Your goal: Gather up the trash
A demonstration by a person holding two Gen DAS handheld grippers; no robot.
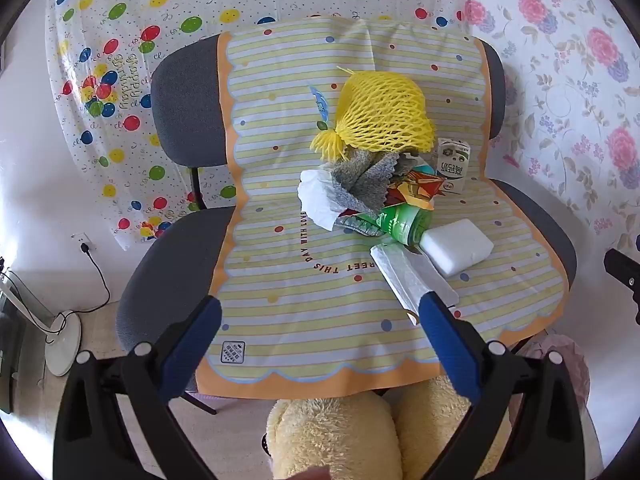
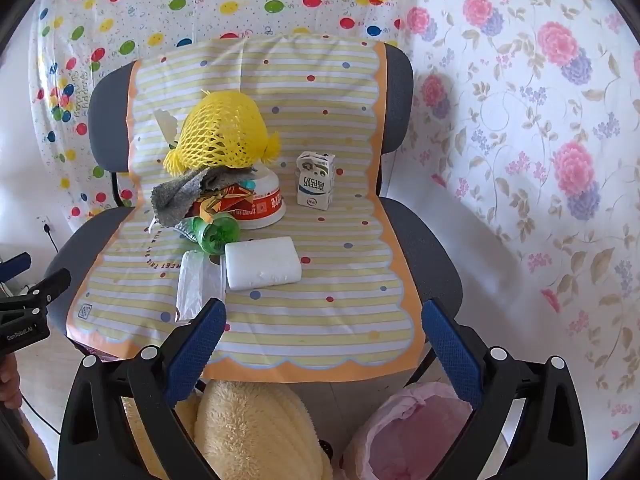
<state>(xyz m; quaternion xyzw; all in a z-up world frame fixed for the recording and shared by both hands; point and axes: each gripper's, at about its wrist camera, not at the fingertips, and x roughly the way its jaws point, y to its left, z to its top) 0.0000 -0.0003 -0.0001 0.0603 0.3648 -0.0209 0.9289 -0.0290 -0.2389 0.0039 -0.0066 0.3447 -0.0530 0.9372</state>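
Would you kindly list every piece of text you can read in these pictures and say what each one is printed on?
"DAY WITH LOVE" and "REET THIS", partly hidden: the striped mat.
"Happy Birthday": the balloon sheet on the wall.
"GenRoboLAI", roughly: the left tongs.
Milk carton: Chinese characters, too small to be sure of.
Red bowl and mat's corner stamp: unreadable.

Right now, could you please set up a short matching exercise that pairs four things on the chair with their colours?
Things:
1. net
2. bottle
3. foam block
4. rag

Colours:
A. grey
B. white
C. yellow
D. green

Pairs: 1-C, 2-D, 3-B, 4-A
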